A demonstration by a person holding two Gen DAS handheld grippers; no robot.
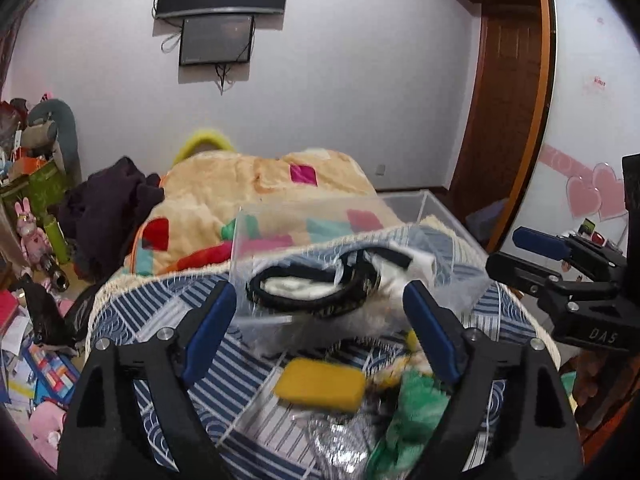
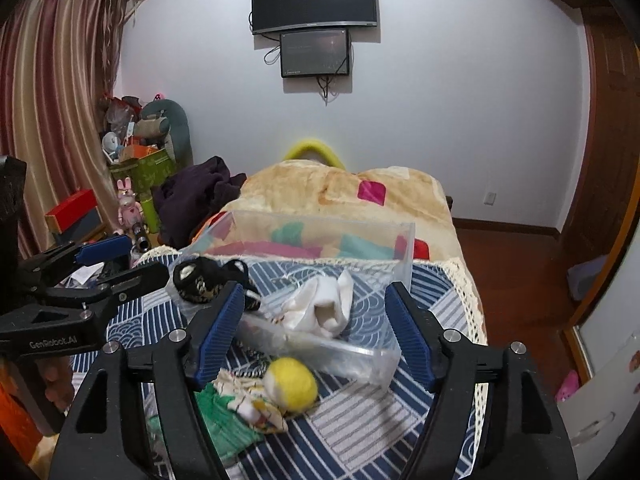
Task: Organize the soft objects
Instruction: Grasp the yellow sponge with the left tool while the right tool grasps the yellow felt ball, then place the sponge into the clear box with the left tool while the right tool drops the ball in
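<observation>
A clear plastic box stands on the blue striped cloth on the bed. In it lie a black sock with a gold pattern and white socks; both show in the left wrist view too, the black sock near the front wall. In front of the box lie a yellow sponge, a yellow ball, a green cloth and a patterned sock. My left gripper is open above the sponge. My right gripper is open above the ball.
A beige patchwork blanket covers the far bed, with a dark garment at its left. Toys and boxes crowd the left corner. Screens hang on the wall. A wooden door is at right.
</observation>
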